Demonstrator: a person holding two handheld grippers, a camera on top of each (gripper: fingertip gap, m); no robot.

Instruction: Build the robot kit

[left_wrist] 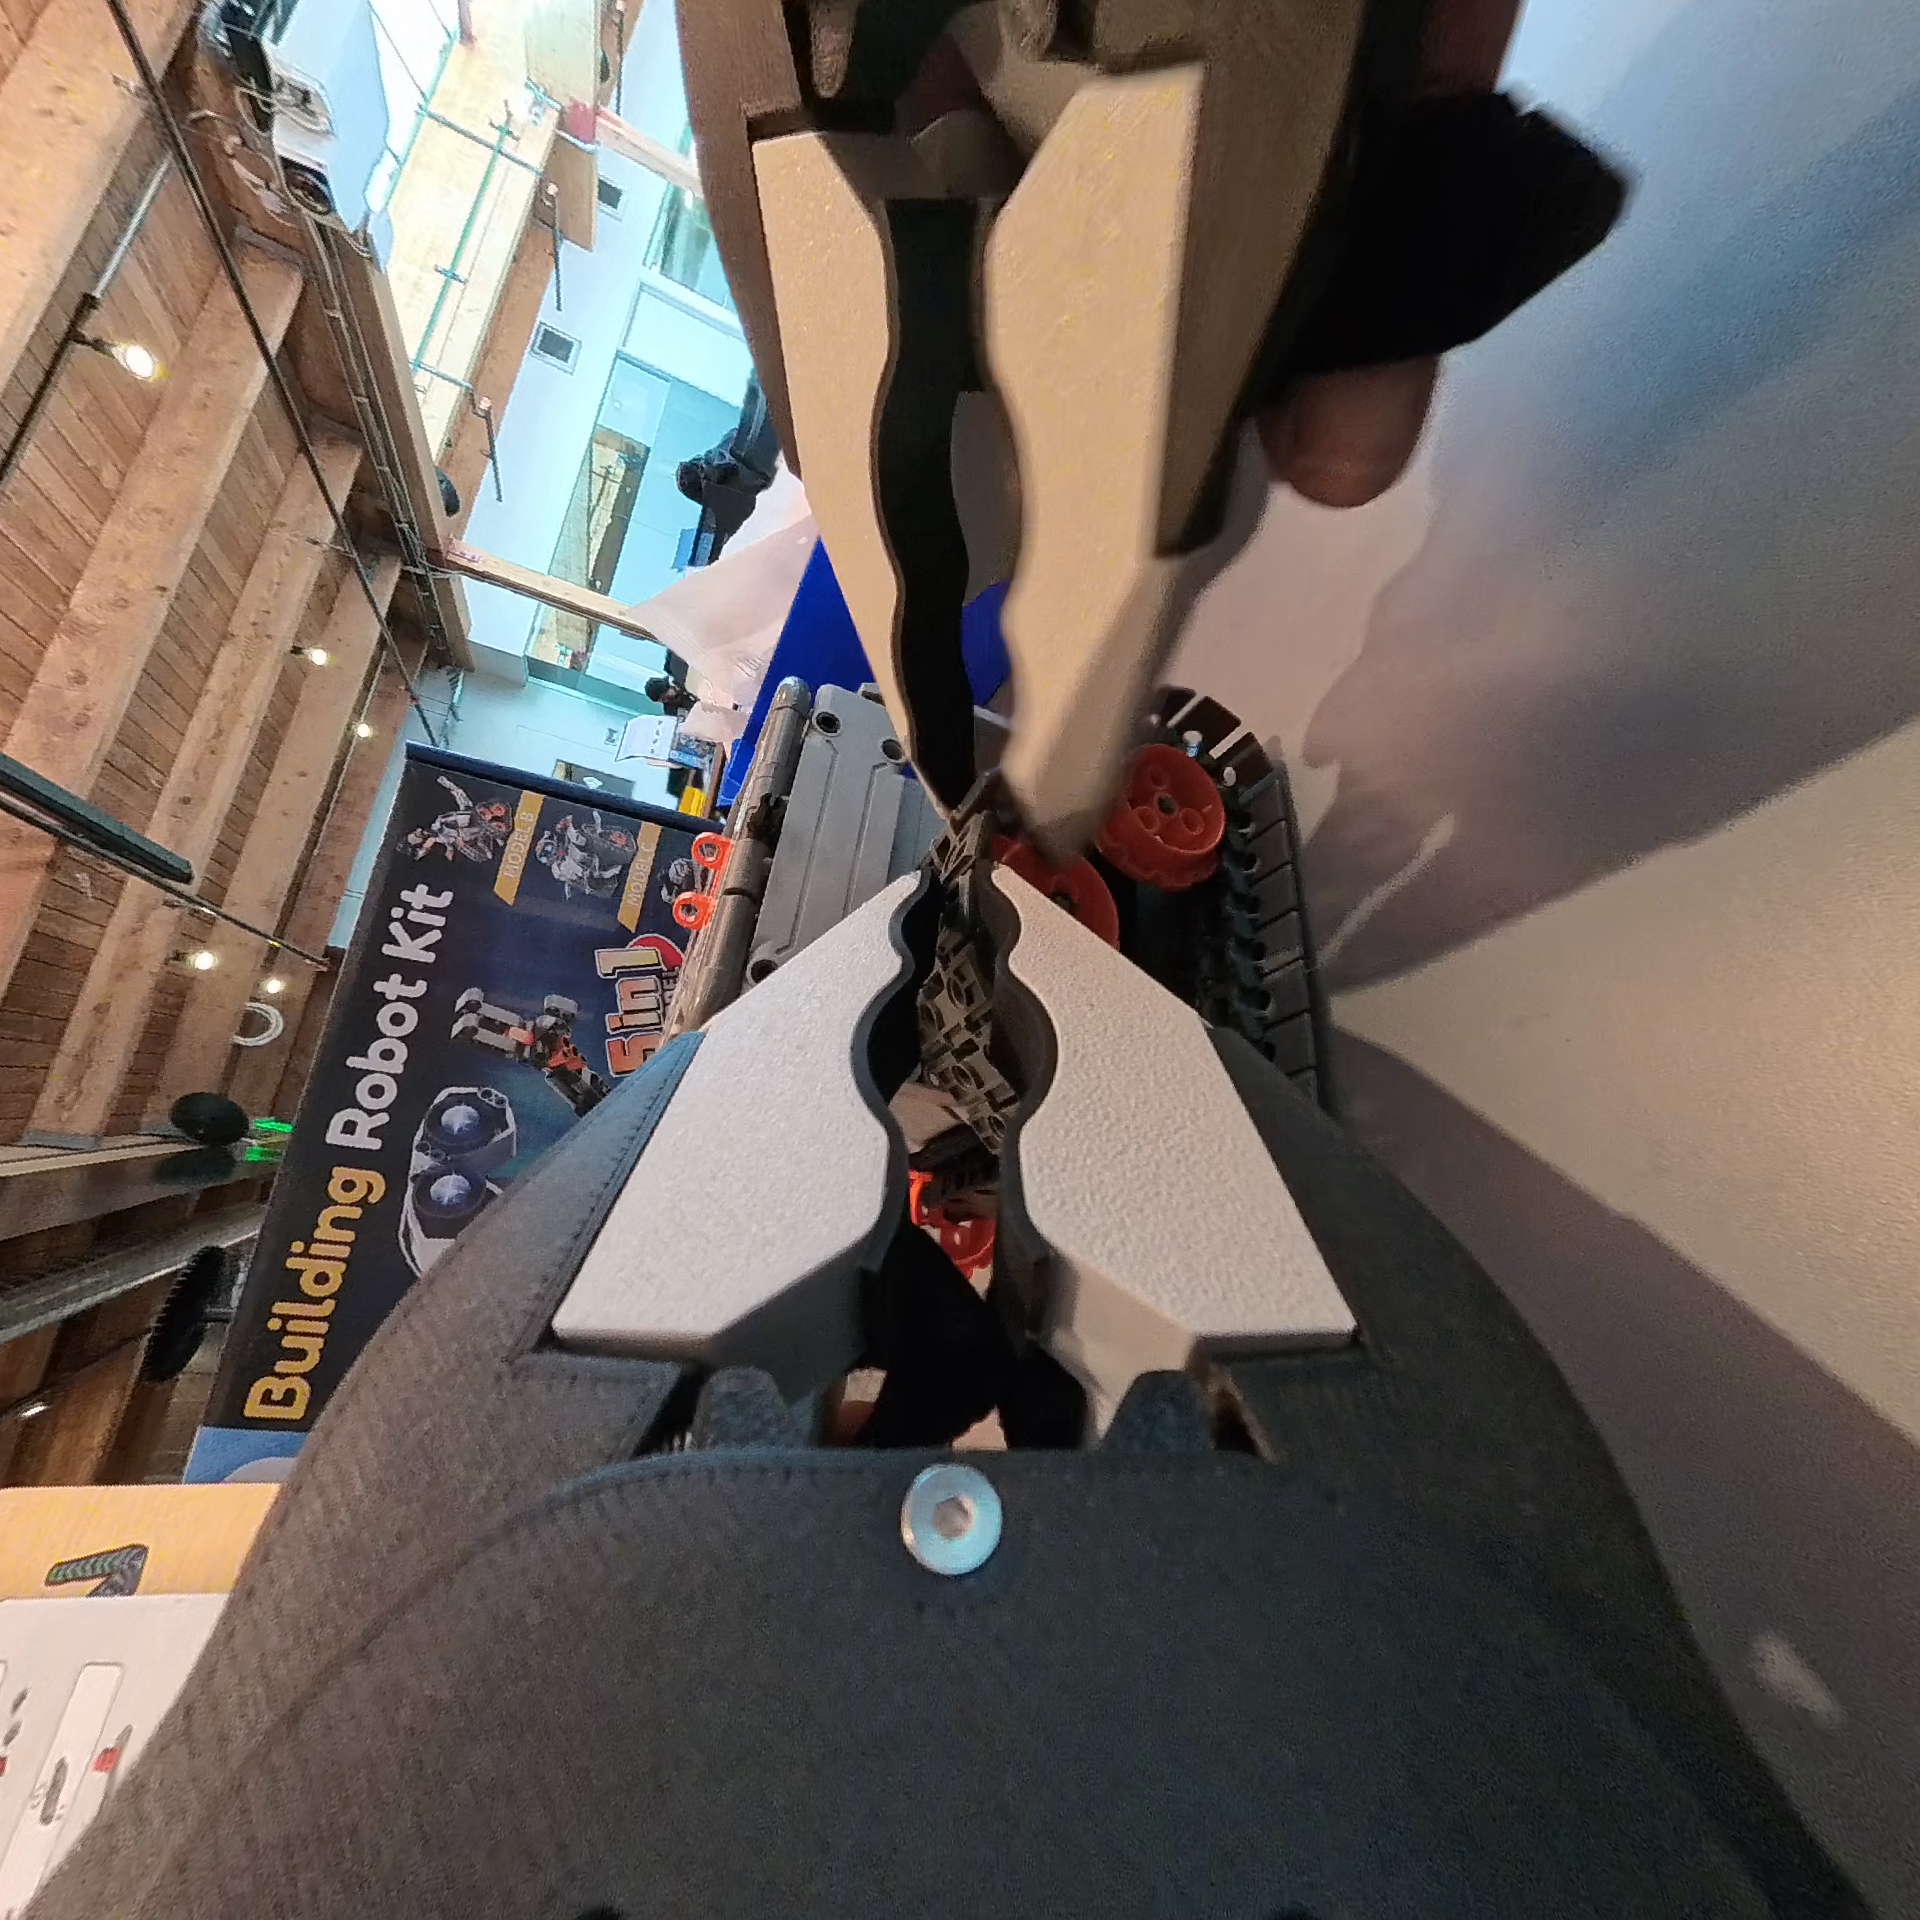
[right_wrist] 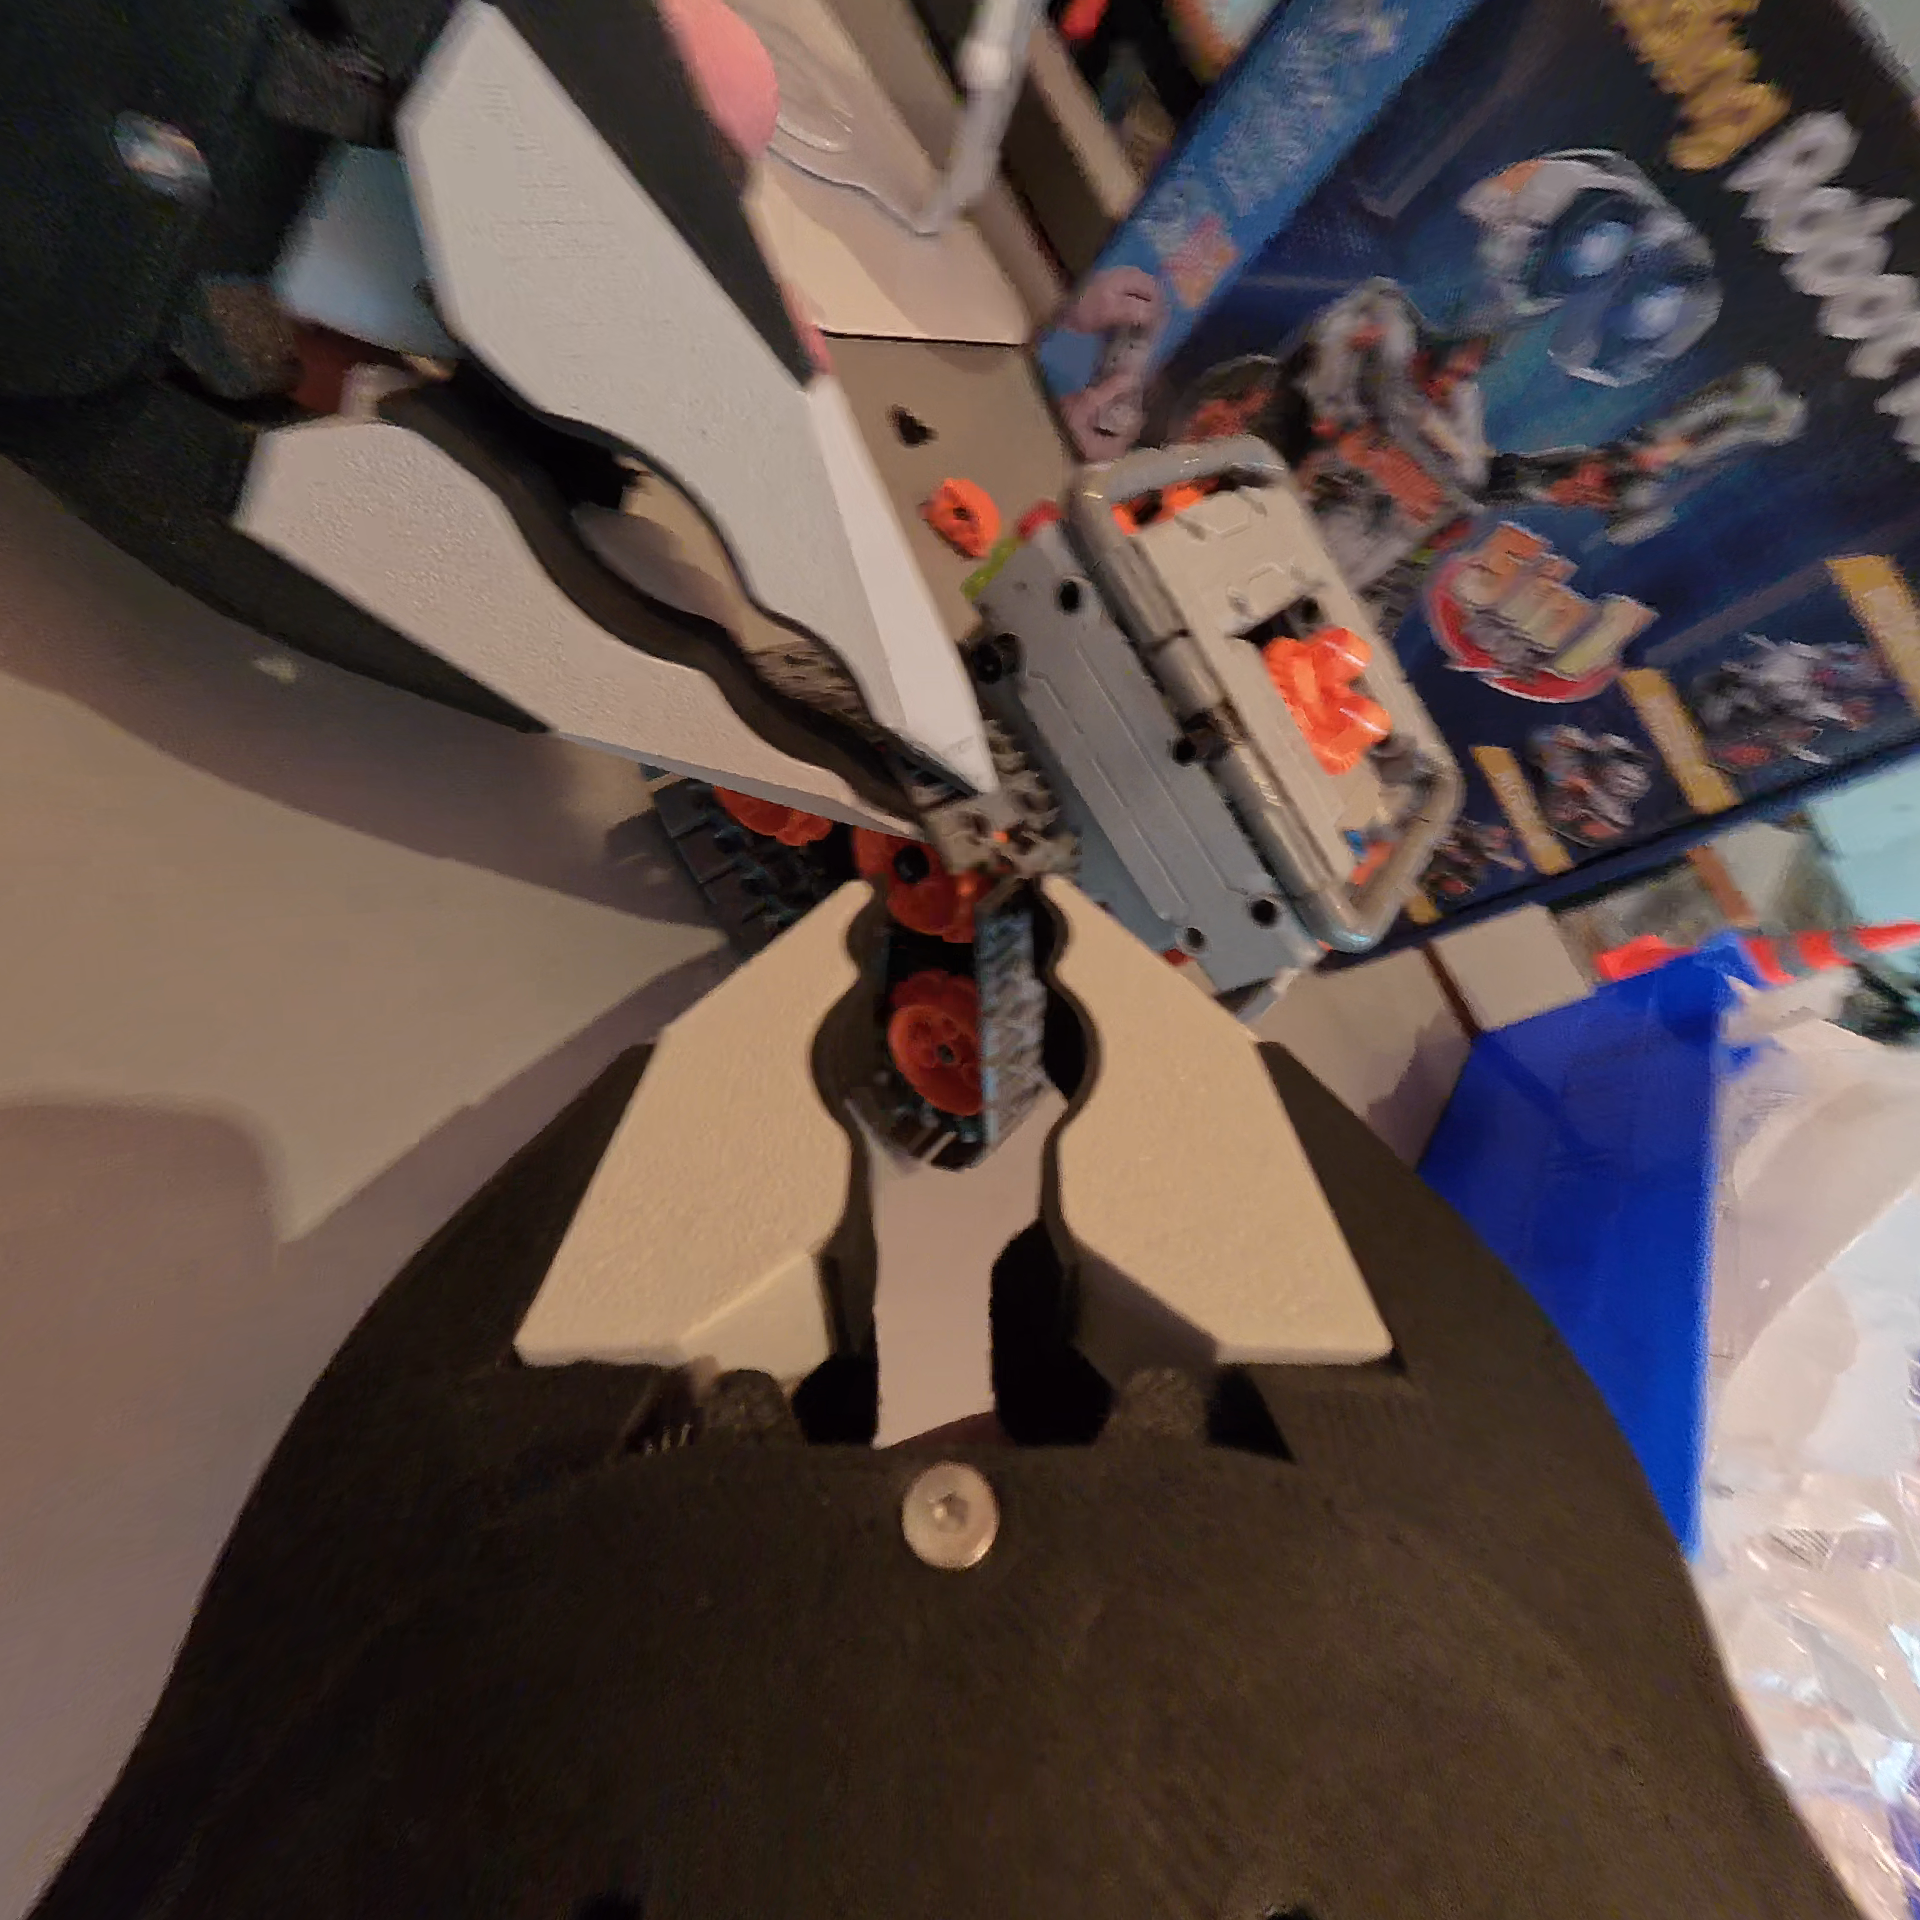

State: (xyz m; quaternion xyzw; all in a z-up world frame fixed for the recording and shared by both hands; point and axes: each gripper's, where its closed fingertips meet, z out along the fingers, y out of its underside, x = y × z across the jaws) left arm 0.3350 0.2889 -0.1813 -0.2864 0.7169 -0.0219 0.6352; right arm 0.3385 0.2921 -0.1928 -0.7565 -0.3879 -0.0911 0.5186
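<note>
- Grey track strip (left_wrist: 966,997), studded and linked, sits clamped between the fingers of the left gripper (left_wrist: 958,883) at frame centre.
- Right gripper (right_wrist: 961,899) has its fingers closed on the same strip, beside orange wheels (right_wrist: 935,1044).
- Behind, a grey tracked model (right_wrist: 1174,748) rests on the pale counter (right_wrist: 208,935).
- Dark blue kit box (right_wrist: 1558,416) stands upper right.

**Both grippers meet on a grey track strip**

The left gripper (left_wrist: 956,894) pinches a grey track strip (left_wrist: 961,997); the right gripper (left_wrist: 987,800) reaches in from above, its tips touching the same strip; behind sit orange wheels (left_wrist: 1169,816), a grey block (left_wrist: 831,831) and a dark printed box (left_wrist: 416,1039).
</note>
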